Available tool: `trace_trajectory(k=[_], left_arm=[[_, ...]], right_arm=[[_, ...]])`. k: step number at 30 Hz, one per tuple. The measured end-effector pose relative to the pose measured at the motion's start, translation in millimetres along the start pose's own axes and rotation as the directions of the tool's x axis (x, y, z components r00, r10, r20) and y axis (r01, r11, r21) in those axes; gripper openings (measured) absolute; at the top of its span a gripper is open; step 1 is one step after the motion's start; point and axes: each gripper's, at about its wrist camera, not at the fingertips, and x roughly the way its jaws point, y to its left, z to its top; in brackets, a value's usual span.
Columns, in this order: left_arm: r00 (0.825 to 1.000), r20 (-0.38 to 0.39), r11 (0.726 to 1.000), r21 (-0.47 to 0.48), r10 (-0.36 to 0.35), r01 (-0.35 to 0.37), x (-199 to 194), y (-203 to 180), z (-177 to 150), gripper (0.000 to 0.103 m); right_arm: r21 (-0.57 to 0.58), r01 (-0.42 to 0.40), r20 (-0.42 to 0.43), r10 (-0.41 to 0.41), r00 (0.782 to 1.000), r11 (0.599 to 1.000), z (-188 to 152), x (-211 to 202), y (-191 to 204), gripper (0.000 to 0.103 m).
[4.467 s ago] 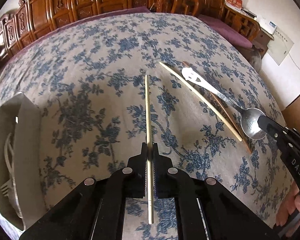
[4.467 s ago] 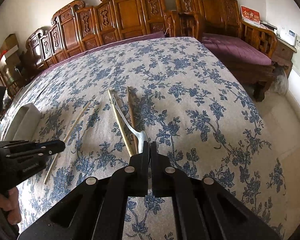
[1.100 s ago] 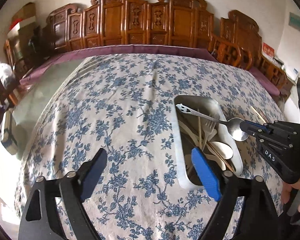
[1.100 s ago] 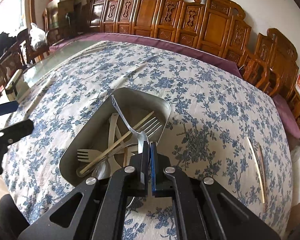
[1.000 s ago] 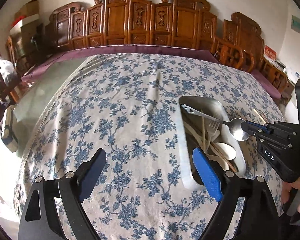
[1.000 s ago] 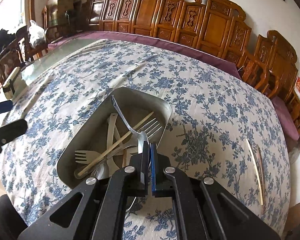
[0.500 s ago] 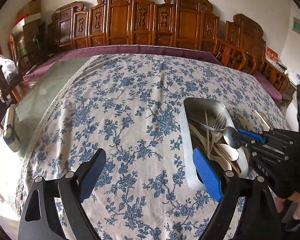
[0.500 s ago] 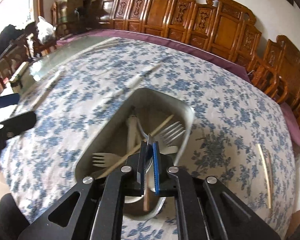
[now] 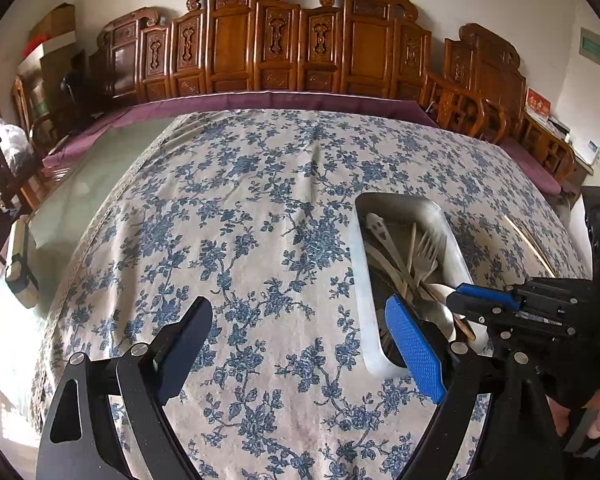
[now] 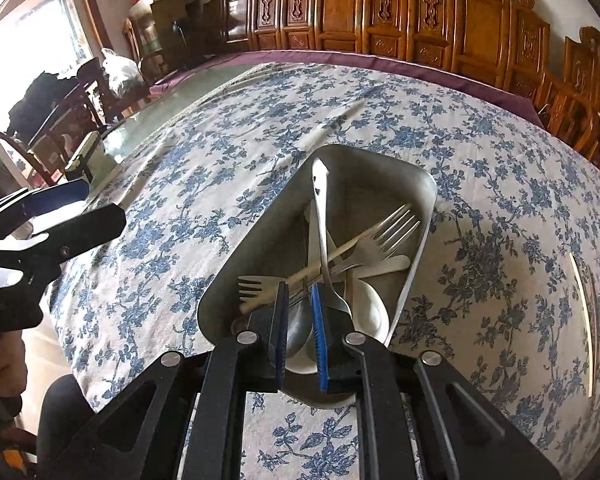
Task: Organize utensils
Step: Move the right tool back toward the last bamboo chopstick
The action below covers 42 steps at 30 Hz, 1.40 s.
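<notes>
**A:** What did the two tongs have hold of?

**B:** The left gripper (image 9: 300,338) stood spread wide over the flowered tablecloth (image 9: 260,208), nothing between its fingers, one faced with a ribbed blue pad. The right gripper (image 10: 300,332) had just been opening; its jaws were parted by a narrow gap above the near end of the tray (image 10: 424,208), and the pads no longer pressed on anything. The steel spoon (image 10: 324,236) lay free in the tray, its bowl just past the fingertips and beside the blue pad, its flat handle reaching towards the far corner.

**A:** And the shapes and materials, biggest first?

**B:** The cloth was pale, printed with blue sprigs, slightly creased. The tray was dull grey metal, rectangular with rounded corners and sloping walls. Inside it were a shiny metal fork (image 10: 384,236), a pale plastic-looking fork (image 10: 256,286), a white spoon with a smooth oval bowl (image 10: 370,300), and a thin bamboo chopstick (image 10: 340,250) lying crosswise. Two more chopsticks (image 10: 584,312), slim and straight, lay on the cloth well apart from the tray.
</notes>
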Motion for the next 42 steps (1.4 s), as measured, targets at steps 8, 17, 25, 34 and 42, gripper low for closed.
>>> trace_trajectory(k=[8, 17, 25, 34, 42], left_arm=[[0.999, 0.01, 0.999, 0.034, -0.033, 0.032, -8, -26, 0, 0.085], [0.996, 0.002, 0.99, 0.108, -0.089, 0.088, -3, -95, 5, 0.085], [0.99, -0.024, 0.968, 0.204, -0.142, 0.144, 14, -173, 11, 0.085], [0.979, -0.073, 0.945, 0.257, -0.19, 0.203, 42, -241, 14, 0.085], [0.974, -0.108, 0.936, 0.273, -0.201, 0.223, 67, -271, 11, 0.085]], right_arm=[[0.003, 0.03, 0.067, -0.03, 0.997, 1.0, -21, -50, -46, 0.015], [0.083, 0.17, 0.089, -0.177, 0.98, 0.982, -63, -101, -160, 0.015], [0.184, 0.245, 0.069, -0.261, 0.963, 0.952, -99, -112, -258, 0.021], [0.233, 0.268, 0.007, -0.277, 0.961, 0.935, -119, -84, -317, 0.021], [0.222, 0.246, -0.025, -0.246, 0.969, 0.944, -106, -51, -330, 0.021]])
